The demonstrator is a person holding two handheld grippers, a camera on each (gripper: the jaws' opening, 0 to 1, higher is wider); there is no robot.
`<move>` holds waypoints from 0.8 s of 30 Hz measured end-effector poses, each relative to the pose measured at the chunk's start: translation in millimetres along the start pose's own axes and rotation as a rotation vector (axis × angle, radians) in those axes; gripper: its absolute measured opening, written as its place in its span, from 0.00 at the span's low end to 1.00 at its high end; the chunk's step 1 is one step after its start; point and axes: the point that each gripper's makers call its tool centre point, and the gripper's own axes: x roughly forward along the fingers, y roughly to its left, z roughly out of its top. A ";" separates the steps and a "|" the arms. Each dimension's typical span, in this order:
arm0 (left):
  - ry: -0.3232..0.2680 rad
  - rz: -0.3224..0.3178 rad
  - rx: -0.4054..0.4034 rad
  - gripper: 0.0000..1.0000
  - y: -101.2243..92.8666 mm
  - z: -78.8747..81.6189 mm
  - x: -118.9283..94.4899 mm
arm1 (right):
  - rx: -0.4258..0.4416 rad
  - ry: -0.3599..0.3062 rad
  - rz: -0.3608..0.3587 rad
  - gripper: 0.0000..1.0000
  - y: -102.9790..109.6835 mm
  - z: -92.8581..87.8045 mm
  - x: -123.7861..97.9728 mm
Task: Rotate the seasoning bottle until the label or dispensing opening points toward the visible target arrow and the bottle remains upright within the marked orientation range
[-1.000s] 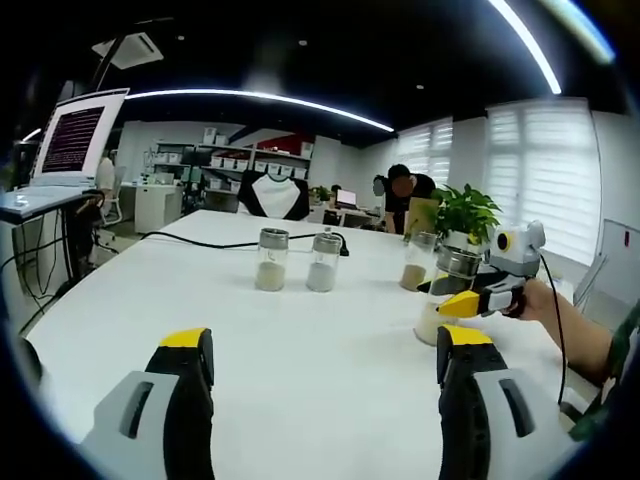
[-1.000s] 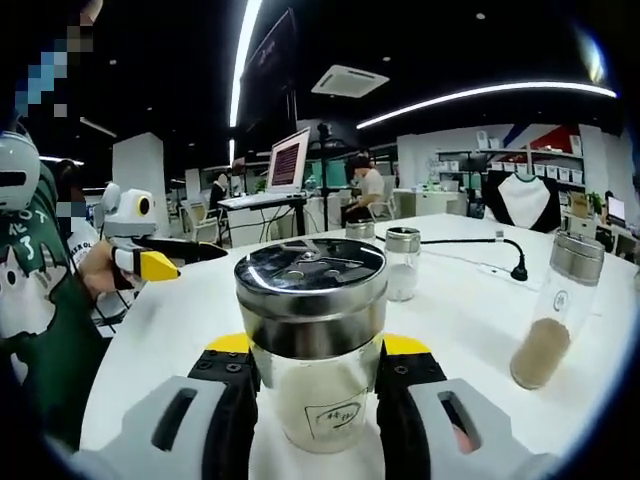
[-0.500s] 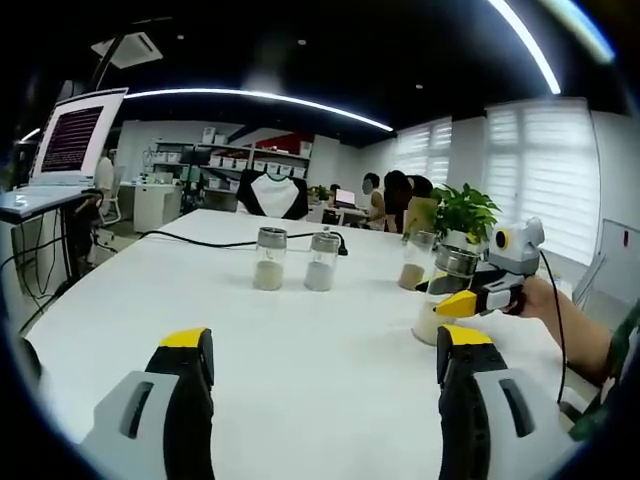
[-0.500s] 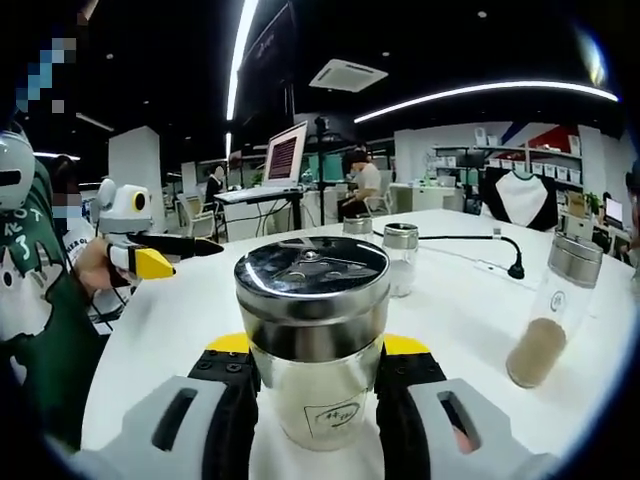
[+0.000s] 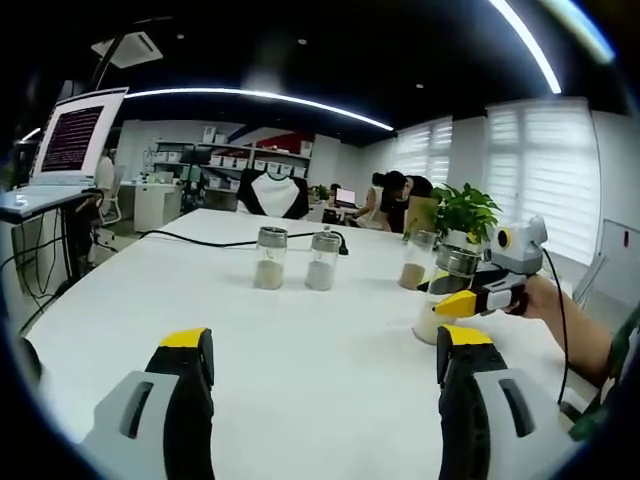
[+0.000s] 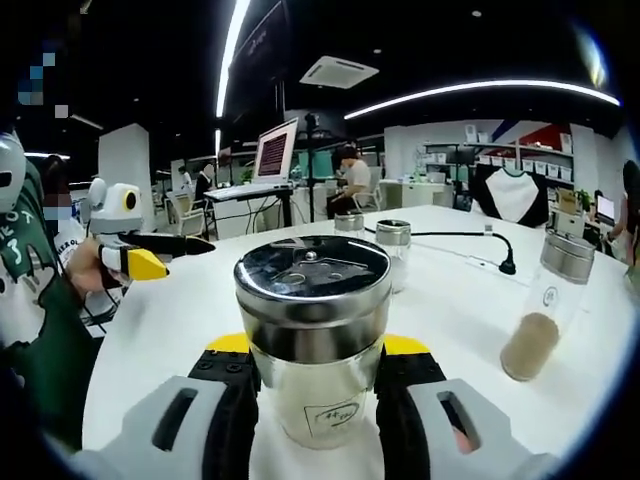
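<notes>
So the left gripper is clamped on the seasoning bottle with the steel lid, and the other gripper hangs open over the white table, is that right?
Not quite: it is the right gripper that is clamped on the seasoning bottle with the steel lid, as the right gripper view shows. The left gripper is the one hanging open over the white table, with nothing between its jaws.

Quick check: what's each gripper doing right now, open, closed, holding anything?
Left gripper: open, fingers wide apart, nothing between them.
Right gripper: closed on the seasoning bottle, which stands upright on the white table.

Grey gripper (image 6: 312, 400) — yellow tips, green sleeve (image 6: 40, 345)
</notes>
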 end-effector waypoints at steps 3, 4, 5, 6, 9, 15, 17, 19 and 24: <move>0.000 -0.004 -0.003 0.97 -1.1 0.1 0.5 | 0.007 0.003 -0.018 0.43 -0.9 -0.4 -0.4; 0.000 -0.005 0.000 0.97 -1.4 0.3 0.7 | 0.009 0.005 -0.023 0.43 -1.1 -0.5 -0.5; 0.000 -0.006 0.002 0.97 -1.8 0.5 1.0 | 0.010 0.007 -0.027 0.43 -1.1 -0.6 -0.6; 0.000 -0.007 0.002 0.97 -2.2 0.5 1.2 | 0.013 0.010 -0.033 0.43 -1.4 -0.8 -0.8; 0.000 -0.010 0.002 0.97 -3.2 0.7 1.0 | 0.017 0.009 -0.058 0.43 -2.4 -0.8 -0.6; 0.000 -0.003 0.001 0.97 -1.0 0.5 -0.5 | 0.029 0.009 -0.085 0.43 -3.9 -0.6 -1.1; 0.000 -0.003 0.000 0.97 -1.0 0.6 -0.6 | 0.033 0.012 -0.099 0.43 -4.5 -0.7 -1.1; 0.002 -0.007 0.004 0.97 -2.1 0.7 -0.2 | 0.035 0.014 -0.113 0.43 -5.3 -0.8 -1.2; -0.002 -0.017 0.009 0.97 -5.4 3.3 0.4 | 0.049 0.012 -0.153 0.43 -6.5 -1.0 -1.6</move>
